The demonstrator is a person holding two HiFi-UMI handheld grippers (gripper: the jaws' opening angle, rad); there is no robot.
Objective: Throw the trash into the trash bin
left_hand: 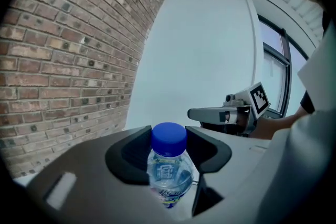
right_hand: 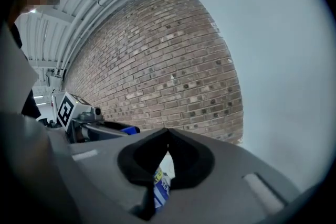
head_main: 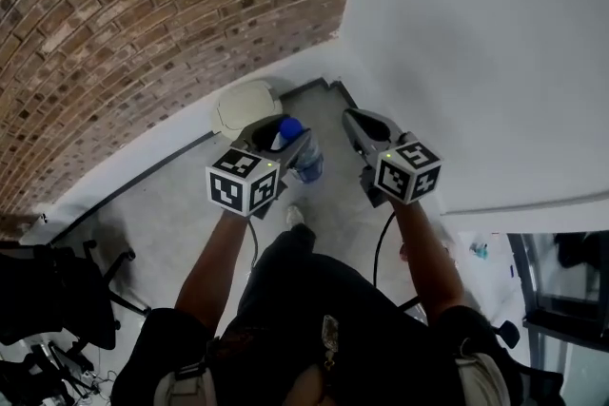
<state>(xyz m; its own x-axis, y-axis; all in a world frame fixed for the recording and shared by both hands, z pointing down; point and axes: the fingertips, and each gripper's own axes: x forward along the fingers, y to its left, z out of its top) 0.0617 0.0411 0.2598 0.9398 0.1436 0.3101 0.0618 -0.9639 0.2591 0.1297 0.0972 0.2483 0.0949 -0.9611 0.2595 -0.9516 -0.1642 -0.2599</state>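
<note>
A clear plastic bottle point(head_main: 307, 163) with a blue cap hangs from my left gripper point(head_main: 282, 130), whose jaws are shut on its neck just under the cap. The left gripper view shows the same bottle point(left_hand: 168, 174) between the dark pads of that gripper point(left_hand: 168, 150). A round trash bin point(head_main: 244, 106) with a cream lid stands on the floor in the corner, just beyond the left gripper. My right gripper point(head_main: 354, 120) is level with it to the right. Its tips point(right_hand: 168, 134) meet, and a thin piece of trash with blue, white and yellow print point(right_hand: 160, 187) is pinched lower between them.
A brick wall point(head_main: 143, 14) runs along the left and a white wall point(head_main: 476, 33) along the right; they meet behind the bin. A black office chair point(head_main: 48, 299) stands at the lower left. A dark-framed glass panel point(head_main: 561, 280) is at the lower right.
</note>
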